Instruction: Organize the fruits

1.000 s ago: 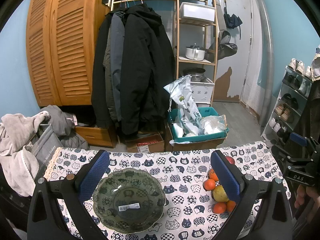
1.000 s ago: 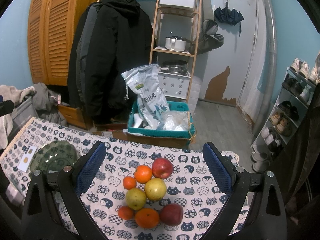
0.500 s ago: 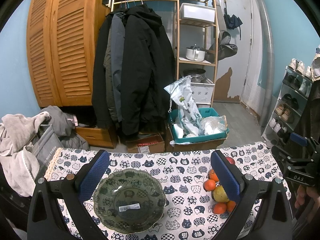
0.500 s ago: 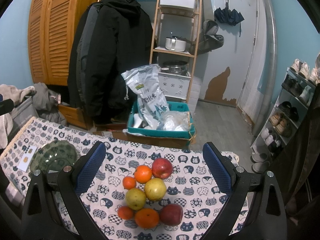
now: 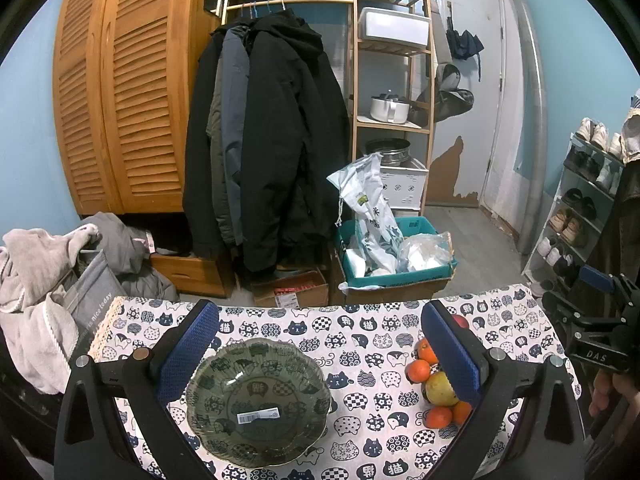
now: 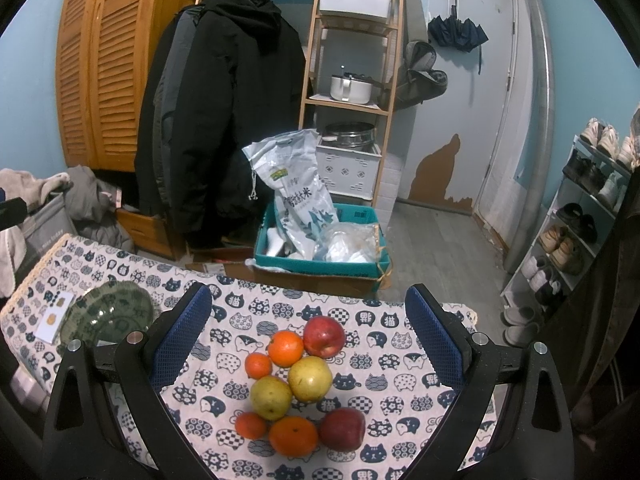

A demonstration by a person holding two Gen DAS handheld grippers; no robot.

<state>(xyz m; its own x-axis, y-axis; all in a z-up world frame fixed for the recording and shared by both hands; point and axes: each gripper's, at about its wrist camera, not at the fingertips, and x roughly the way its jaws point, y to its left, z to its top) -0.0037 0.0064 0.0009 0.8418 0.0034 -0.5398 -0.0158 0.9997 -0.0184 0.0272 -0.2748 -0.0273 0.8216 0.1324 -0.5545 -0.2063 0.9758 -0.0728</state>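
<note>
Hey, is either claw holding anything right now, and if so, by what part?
Nothing is held. The left claw is open above the green patterned glass bowl, and the right claw is open above the pile of apples, oranges and pears.

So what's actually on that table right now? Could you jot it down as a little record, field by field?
surface: table with cat-print cloth
fruit pile: eight pieces clustered together, none in the bowl
red apples: two
yellow-green fruits: two
oranges: four, two larger, two smaller
bowl: green glass bowl, empty, barcode sticker inside
left gripper: open, framing the bowl
right gripper: open, above the fruit, holding nothing
</note>
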